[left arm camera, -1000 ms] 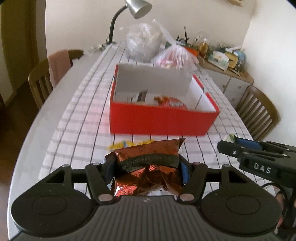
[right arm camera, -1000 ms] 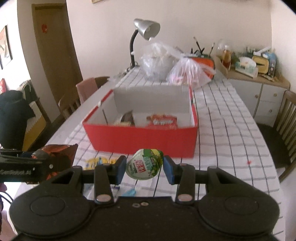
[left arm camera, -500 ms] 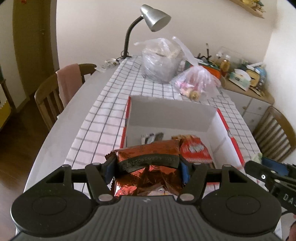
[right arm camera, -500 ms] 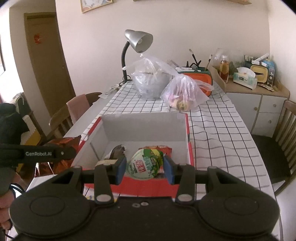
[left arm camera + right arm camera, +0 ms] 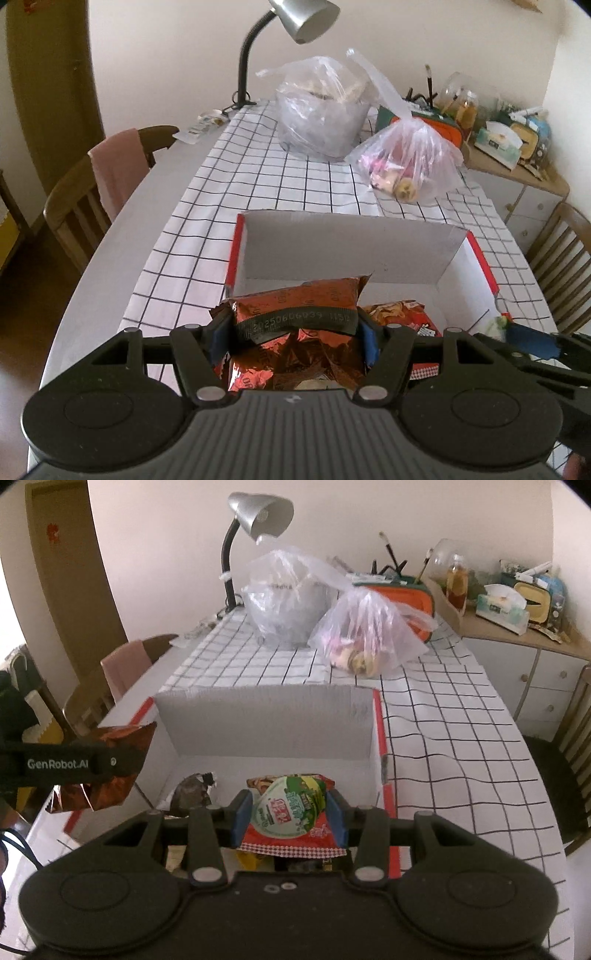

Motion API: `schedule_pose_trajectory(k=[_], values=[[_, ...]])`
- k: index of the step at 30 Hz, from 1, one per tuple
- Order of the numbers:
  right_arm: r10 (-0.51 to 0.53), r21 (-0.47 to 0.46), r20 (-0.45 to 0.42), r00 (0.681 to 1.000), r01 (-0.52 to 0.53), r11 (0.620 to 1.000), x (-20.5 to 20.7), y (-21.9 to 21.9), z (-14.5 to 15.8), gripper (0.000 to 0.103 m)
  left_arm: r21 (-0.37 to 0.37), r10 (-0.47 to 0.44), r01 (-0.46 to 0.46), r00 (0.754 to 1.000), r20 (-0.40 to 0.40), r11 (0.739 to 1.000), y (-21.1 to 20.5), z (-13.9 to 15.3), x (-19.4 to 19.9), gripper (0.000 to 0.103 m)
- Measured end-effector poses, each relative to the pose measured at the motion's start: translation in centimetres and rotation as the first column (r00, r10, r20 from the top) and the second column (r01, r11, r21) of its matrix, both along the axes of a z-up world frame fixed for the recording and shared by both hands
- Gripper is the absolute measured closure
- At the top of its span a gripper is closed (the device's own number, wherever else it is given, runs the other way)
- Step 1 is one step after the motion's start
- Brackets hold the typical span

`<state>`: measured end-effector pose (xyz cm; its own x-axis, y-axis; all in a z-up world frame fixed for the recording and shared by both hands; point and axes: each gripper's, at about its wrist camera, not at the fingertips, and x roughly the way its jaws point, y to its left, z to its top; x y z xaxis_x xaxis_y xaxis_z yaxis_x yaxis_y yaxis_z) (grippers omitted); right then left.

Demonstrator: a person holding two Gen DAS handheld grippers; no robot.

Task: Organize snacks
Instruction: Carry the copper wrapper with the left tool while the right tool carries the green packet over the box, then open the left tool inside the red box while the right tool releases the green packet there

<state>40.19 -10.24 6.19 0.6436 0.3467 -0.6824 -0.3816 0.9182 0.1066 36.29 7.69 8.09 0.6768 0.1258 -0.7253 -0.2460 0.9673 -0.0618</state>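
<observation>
My left gripper is shut on a shiny brown foil snack bag and holds it over the near left part of the red box. It also shows in the right wrist view. My right gripper is shut on a green and white jelly cup above the box. Inside the box lie a red snack packet and a dark wrapped snack.
Two clear plastic bags and a desk lamp stand beyond the box on the checked tablecloth. Wooden chairs flank the table. A cluttered sideboard is at the right.
Both grippers have moved forward and up with their snacks. They were in front of the box and now hang over its inside.
</observation>
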Motion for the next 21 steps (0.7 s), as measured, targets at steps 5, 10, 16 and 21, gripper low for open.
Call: schedule_pose_trajectory(k=[5,10,16,21], values=[[0.009,-0.026,-0.035,0.999,-0.010,1.000,1.2,0.7,-1.7,0.061,0.010,-0.012,0.012,0.999,-0.035,1.000,-0.2,-1.3,1.5,0.037],[0.019,-0.045,-0.061,0.998,-0.021,0.999,1.7,1.1,-3.0,0.061,0.016,-0.043,0.044,0.996,-0.077,0.999,-0.3,-2.6,2.7,0.037],[0.039,-0.064,-0.074,0.997,-0.043,0.997,1.7,1.9,-3.7,0.058,0.014,-0.039,0.041,0.991,-0.125,0.999,-0.2,-4.3,3.6,0.037],[0.040,-0.057,-0.083,0.996,-0.044,0.997,1.6,1.8,-3.8,0.056,0.013,-0.040,0.042,0.991,-0.130,0.999,-0.3,-4.6,3.6,0.036]])
